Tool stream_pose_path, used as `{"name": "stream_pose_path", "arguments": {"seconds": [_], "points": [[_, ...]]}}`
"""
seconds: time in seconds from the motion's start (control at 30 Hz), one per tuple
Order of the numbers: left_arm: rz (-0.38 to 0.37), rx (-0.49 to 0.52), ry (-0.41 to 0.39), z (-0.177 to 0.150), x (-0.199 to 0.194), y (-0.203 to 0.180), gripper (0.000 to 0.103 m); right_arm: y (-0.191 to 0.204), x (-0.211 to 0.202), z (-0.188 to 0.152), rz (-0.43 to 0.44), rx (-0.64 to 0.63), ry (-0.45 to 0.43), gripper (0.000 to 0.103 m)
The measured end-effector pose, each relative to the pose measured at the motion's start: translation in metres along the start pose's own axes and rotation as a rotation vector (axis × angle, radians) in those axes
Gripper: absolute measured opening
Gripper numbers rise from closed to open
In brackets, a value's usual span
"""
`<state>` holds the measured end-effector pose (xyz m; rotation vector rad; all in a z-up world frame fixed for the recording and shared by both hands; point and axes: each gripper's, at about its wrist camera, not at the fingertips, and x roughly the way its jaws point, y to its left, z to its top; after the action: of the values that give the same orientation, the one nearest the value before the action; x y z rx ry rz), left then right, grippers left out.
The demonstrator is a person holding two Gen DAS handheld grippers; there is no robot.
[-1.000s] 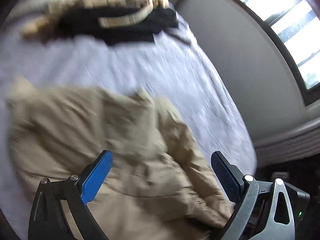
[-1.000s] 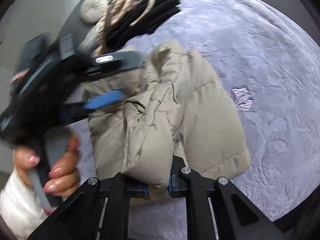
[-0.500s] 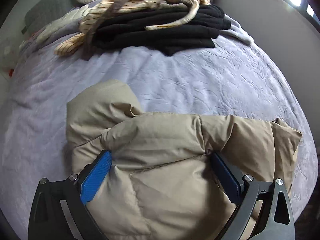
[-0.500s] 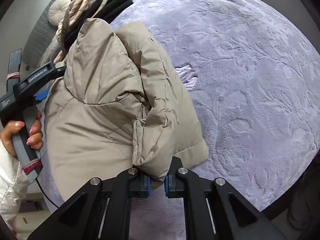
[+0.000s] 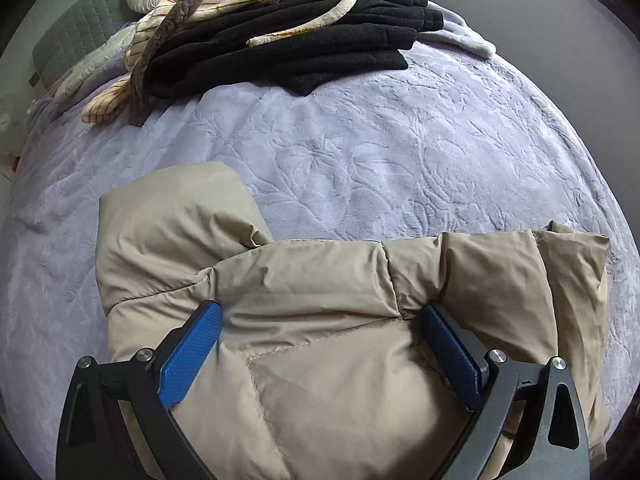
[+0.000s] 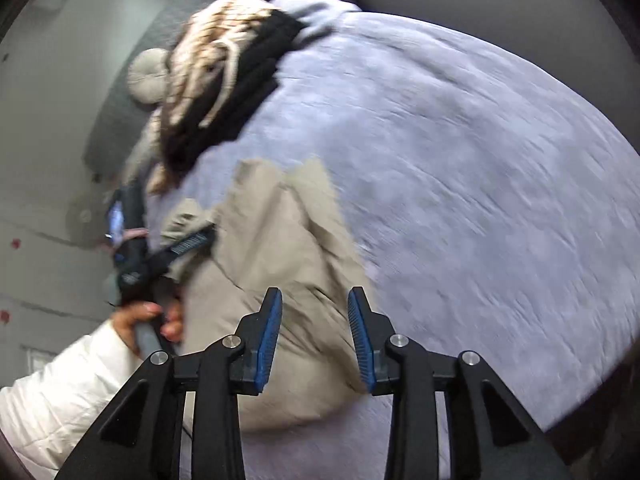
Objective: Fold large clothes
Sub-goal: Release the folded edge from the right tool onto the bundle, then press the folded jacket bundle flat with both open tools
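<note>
L gripper (image 5: 320,344) sits nearest the work: jaws spread wide, pressed down onto the beige puffer jacket (image 5: 320,300), w/ quilted fabric bulging up between the blue pads (image 5: 188,356). Pads don't pinch anything; it reads as a hold-down, not a grip. Jacket's long axis runs across the left wrist view, side to side, roughly in line w/ the gap between the jaws, one folded end poking out far left, other end bunched at right.

R gripper (image 6: 315,336) hangs just above the jacket's near edge, jaws opening, nothing clamped btwn them; jacket shows thru the gap but the pads are clear of it. From the R side the jacket lies ahead and to the left, running away twd the person's hand (image 6: 148,320) on the L tool.

So L is the closer one, already on the cloth; R would prob need to re-approach.

Beyond: lilac bedspread (image 5: 380,152), then the pile of black and striped clothes (image 5: 304,40) well apart at the far end.
</note>
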<state>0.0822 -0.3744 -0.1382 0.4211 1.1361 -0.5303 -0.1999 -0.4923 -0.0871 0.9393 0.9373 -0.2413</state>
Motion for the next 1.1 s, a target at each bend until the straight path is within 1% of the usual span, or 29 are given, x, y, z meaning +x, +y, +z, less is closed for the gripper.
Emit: {"name": "stream_pose_path", "arguments": {"seconds": [0.07, 0.1, 0.13, 0.17, 0.2, 0.23, 0.27, 0.3, 0.33, 0.4, 0.43, 0.5, 0.6, 0.7, 0.77, 0.8, 0.93, 1.03, 1.1], "points": [[0.000, -0.001, 0.000, -0.001, -0.001, 0.002, 0.100, 0.026, 0.025, 0.019, 0.055, -0.082, 0.041, 0.037], [-0.002, -0.003, 0.000, -0.002, -0.001, 0.002, 0.100, 0.039, 0.040, 0.024, 0.050, -0.135, 0.074, 0.032], [-0.003, -0.005, 0.002, -0.002, -0.001, 0.002, 0.100, 0.048, 0.055, 0.025, 0.010, -0.186, 0.101, 0.026], [-0.003, -0.008, 0.004, -0.001, 0.000, 0.001, 0.100, 0.054, 0.071, 0.025, -0.035, -0.214, 0.115, 0.025], [-0.002, -0.011, 0.006, 0.000, 0.001, 0.000, 0.100, 0.050, 0.087, 0.022, -0.108, -0.239, 0.139, 0.024], [0.000, -0.018, 0.006, 0.000, 0.002, 0.002, 0.100, 0.039, 0.098, 0.015, -0.152, -0.235, 0.156, 0.022], [-0.002, -0.022, 0.006, 0.001, 0.003, 0.000, 0.100, 0.023, 0.112, 0.012, -0.180, -0.197, 0.171, 0.019], [-0.005, -0.028, 0.007, 0.001, 0.006, 0.001, 0.101, 0.008, 0.120, 0.011, -0.191, -0.163, 0.175, 0.019], [-0.006, -0.032, 0.007, 0.002, 0.008, 0.000, 0.101, -0.006, 0.125, 0.009, -0.178, -0.123, 0.176, 0.019], [0.000, -0.032, 0.005, 0.003, 0.013, -0.003, 0.101, -0.025, 0.133, 0.006, -0.117, -0.039, 0.171, 0.019], [0.010, -0.027, 0.003, 0.002, 0.016, -0.005, 0.101, -0.027, 0.135, 0.005, -0.113, -0.030, 0.169, 0.019], [0.027, -0.015, 0.005, 0.001, 0.020, -0.007, 0.101, -0.022, 0.136, 0.004, -0.135, -0.052, 0.168, 0.019], [0.024, -0.012, 0.003, 0.001, 0.016, -0.005, 0.101, -0.016, 0.135, 0.005, -0.158, -0.071, 0.170, 0.019], [0.006, -0.007, 0.005, 0.001, -0.001, 0.000, 0.101, -0.010, 0.133, 0.004, -0.187, -0.085, 0.172, 0.019], [-0.011, 0.002, 0.010, -0.001, -0.017, 0.006, 0.101, -0.005, 0.127, 0.001, -0.211, -0.104, 0.172, 0.023], [-0.022, 0.001, 0.005, -0.003, -0.026, 0.009, 0.101, -0.004, 0.123, -0.001, -0.222, -0.115, 0.171, 0.023], [-0.050, -0.039, -0.004, -0.022, -0.061, 0.030, 0.101, 0.006, 0.109, -0.009, -0.275, -0.154, 0.170, 0.025], [-0.070, -0.097, 0.007, -0.043, -0.077, 0.049, 0.101, 0.015, 0.095, -0.016, -0.295, -0.180, 0.169, 0.027], [-0.070, -0.121, 0.022, -0.058, -0.083, 0.058, 0.101, 0.020, 0.087, -0.019, -0.299, -0.192, 0.167, 0.028]]}}
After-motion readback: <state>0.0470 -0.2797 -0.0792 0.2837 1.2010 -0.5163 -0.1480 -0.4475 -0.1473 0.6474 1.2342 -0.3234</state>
